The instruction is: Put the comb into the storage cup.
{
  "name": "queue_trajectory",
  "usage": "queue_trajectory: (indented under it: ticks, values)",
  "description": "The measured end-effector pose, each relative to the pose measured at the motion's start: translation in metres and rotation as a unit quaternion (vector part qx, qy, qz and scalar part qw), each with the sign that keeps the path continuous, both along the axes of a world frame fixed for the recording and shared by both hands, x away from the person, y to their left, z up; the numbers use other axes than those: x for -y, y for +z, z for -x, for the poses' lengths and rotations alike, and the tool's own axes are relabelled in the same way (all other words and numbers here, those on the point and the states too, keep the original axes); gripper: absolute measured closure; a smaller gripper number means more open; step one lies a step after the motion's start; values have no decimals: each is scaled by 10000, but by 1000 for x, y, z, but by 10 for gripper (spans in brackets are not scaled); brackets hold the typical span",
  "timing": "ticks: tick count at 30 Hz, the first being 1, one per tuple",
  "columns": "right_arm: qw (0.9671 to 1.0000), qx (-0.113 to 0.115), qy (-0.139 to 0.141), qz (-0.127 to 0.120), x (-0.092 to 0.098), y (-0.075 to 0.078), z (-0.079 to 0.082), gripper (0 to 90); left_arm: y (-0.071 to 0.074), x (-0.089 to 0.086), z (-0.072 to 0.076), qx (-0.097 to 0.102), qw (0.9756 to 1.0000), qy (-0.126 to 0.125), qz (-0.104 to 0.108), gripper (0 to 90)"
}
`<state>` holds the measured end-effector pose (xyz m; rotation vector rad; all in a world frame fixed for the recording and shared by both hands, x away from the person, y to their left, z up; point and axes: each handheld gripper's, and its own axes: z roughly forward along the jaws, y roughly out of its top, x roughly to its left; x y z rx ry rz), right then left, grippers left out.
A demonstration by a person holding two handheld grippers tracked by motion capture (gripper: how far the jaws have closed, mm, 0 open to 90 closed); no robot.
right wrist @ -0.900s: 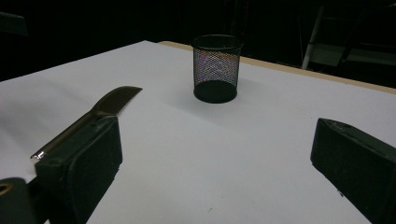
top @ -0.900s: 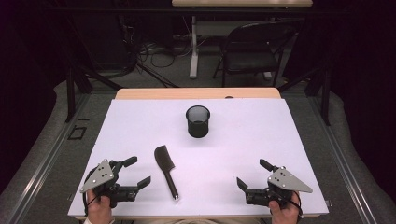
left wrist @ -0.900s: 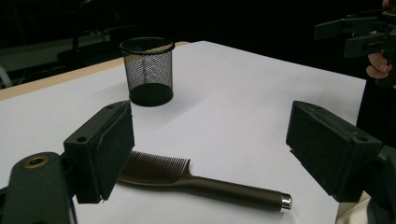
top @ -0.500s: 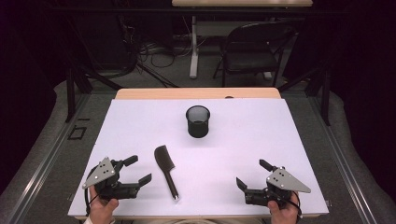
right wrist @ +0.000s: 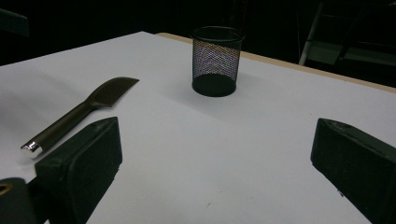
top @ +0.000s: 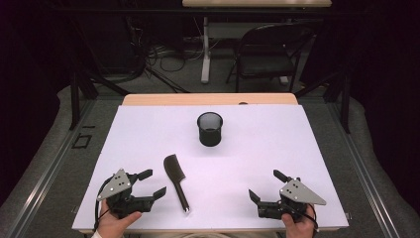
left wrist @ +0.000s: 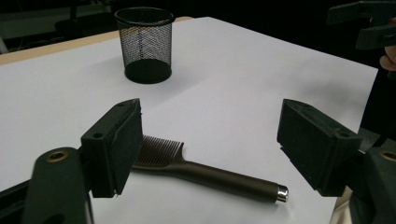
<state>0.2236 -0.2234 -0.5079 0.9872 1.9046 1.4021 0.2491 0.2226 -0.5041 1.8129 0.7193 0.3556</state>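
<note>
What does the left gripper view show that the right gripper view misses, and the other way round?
Left gripper view alone: the comb's teeth, facing the camera, and the right gripper with part of a hand at the top right edge. Right gripper view alone: a chair in the dark beyond the table's far edge. Both share the dark comb lying flat with a silver cap on its handle end, the upright black mesh cup, the white table top, and wide-open jaws with nothing between them.
</note>
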Motion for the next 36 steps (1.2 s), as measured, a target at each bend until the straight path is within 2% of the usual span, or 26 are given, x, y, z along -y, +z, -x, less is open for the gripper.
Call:
queue_trajectory:
  ticks: [4,10,11,14,18,20,22,24,26,31,33,36]
  values:
    - [10000,-10,-7,-19,1,0,0,18,-1,3,2,-44,10000,3,-48,320]
    - [10000,-44,-11,-32,0,-1,0,18,-1,7,5,8,10000,68,-61,381]
    - [10000,-44,-11,-32,0,-1,0,18,-2,8,5,10,10000,53,-9,381]
    - [10000,-57,-1,-37,0,-2,-2,19,-3,11,7,-15,9999,90,-59,439]
    - [10000,-80,-9,-47,0,-2,-2,20,-3,13,8,39,9998,168,-102,461]
    - [9999,-86,-17,-68,0,-3,-2,23,-4,14,8,-32,9998,159,-84,479]
    - [9999,-90,-13,-68,0,-3,-3,24,-5,16,9,-221,9996,131,-86,491]
    - [9999,-111,-7,-39,-1,-3,-3,27,-5,18,10,-328,9994,97,-49,493]
    - [9999,-108,0,-44,-1,-3,-3,28,-4,21,12,-331,9992,183,-111,497]
    - [9999,-113,9,-27,-2,-3,-3,33,-3,28,15,-388,9990,163,-151,524]
    - [9999,-106,19,-16,-2,-4,-3,34,-4,31,14,-491,9984,209,-183,524]
    - [9999,-115,29,-11,-3,-4,-3,36,-5,33,13,-541,9981,231,-183,524]
